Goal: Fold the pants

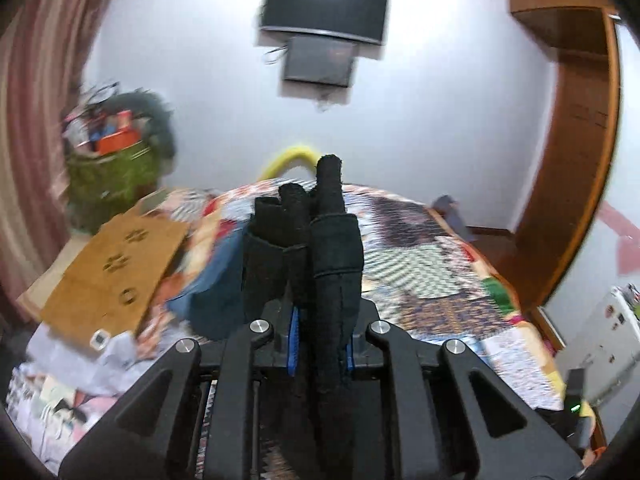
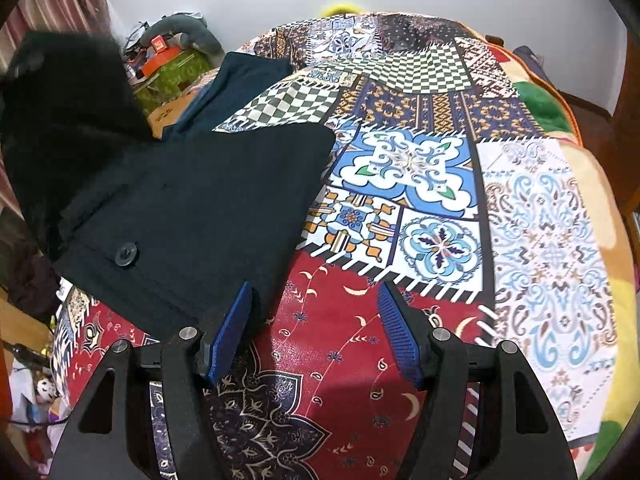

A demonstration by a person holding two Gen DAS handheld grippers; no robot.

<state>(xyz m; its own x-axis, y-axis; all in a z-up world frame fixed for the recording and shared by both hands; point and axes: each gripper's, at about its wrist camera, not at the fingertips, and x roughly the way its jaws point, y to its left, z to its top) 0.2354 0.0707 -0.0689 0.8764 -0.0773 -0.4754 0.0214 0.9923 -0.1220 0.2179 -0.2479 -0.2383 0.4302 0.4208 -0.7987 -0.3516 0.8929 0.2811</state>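
Dark navy pants (image 2: 192, 208) lie on the patterned bedspread (image 2: 440, 184) in the right wrist view, a button (image 2: 126, 255) showing near the front left. Their left part is lifted into a dark bunch (image 2: 68, 92) at the upper left. My right gripper (image 2: 316, 332) is open just above the bedspread; its left pad (image 2: 230, 332) is beside the pants' near edge, with nothing between the pads. In the left wrist view my left gripper (image 1: 322, 344) is shut on a thick fold of the pants (image 1: 320, 240), which sticks up between the blue pads, raised above the bed.
A blue folded garment (image 1: 208, 280) and a brown cardboard sheet (image 1: 116, 276) lie on the bed's left side. A green bin of clutter (image 1: 116, 160) stands against the wall, under a wall-mounted screen (image 1: 324, 8). A wooden wardrobe (image 1: 572, 160) is at the right.
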